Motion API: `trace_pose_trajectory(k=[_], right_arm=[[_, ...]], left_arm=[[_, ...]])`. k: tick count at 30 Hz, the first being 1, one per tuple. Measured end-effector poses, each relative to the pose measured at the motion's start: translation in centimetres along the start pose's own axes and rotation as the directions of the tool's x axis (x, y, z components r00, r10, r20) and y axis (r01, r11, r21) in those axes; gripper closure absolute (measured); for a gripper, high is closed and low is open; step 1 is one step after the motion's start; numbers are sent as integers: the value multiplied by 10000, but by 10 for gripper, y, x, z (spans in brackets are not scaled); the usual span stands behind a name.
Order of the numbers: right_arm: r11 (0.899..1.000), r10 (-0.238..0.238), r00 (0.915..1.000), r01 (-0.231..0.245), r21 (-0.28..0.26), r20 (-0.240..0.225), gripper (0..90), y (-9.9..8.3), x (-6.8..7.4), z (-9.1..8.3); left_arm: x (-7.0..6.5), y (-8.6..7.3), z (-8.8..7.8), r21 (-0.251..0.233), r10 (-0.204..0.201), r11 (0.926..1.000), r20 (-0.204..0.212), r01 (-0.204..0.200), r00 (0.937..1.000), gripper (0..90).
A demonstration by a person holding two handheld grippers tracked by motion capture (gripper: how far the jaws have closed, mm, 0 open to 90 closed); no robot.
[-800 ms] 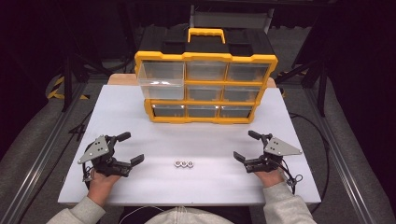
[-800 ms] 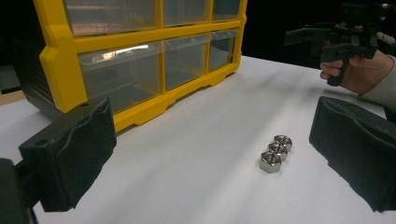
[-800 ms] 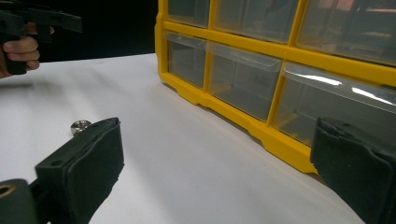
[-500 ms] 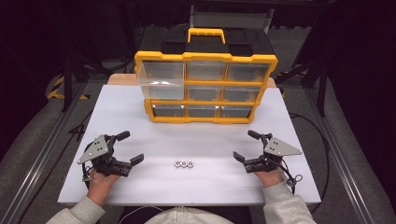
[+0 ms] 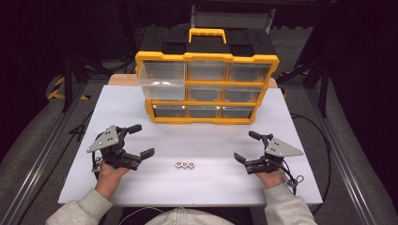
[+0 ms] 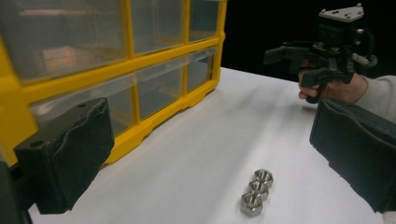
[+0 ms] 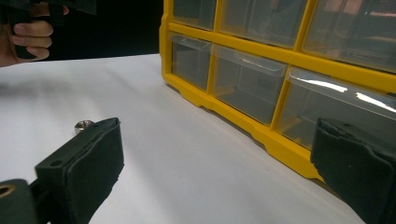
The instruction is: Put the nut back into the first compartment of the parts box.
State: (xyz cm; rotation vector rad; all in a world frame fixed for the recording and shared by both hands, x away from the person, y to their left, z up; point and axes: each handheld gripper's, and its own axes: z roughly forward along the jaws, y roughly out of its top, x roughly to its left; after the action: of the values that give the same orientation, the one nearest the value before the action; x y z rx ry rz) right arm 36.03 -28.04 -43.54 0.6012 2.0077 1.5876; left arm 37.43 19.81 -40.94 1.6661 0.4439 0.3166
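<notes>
A: Pose of the hands?

B: Left hand-held gripper (image 5: 140, 140) sits low over the bench (image 5: 211, 140) at the near left, held from below by the person's hand, jaws spread wide with nothing between them. Right hand-held gripper (image 5: 247, 146) mirrors it at the near right, jaws likewise apart and empty, pointing inward.

A: The workpieces?

B: Three nuts (image 5: 185, 164), small, hexagonal, bright metal, lie touching in a short row on the bench, between the two grippers and apart from both.

A: Surroundings?

B: A yellow organiser (image 5: 207, 86) with clear plastic drawers and a yellow handle stands farther back; its upper-left drawer (image 5: 162, 80) is pulled forward. The bench is matte white.

A: Any change from the earlier frames?

B: None observed. Both grippers and the nuts sit where they did.
</notes>
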Motion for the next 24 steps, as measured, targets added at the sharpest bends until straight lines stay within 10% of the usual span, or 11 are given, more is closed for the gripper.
trace_pose_trajectory(k=[13, 20, 24], right_arm=[[9998, 194, 9997, -193, 99, -122, 32, -1, -1, 0], [9997, 184, 9996, -180, 186, -210, 33, -1, 0, 0], [9996, 230, 9995, -226, 179, -223, 33, -1, -1, 0]], left_arm=[[-14, 34, 35, 1053, 1074, 9872, 1165, -1198, 9874, 63], [-14, 51, 48, 2602, 1341, 9500, 1602, -1729, 9779, 66], [-14, 59, 57, 3612, 1480, 9089, 1882, -2085, 9709, 75]])
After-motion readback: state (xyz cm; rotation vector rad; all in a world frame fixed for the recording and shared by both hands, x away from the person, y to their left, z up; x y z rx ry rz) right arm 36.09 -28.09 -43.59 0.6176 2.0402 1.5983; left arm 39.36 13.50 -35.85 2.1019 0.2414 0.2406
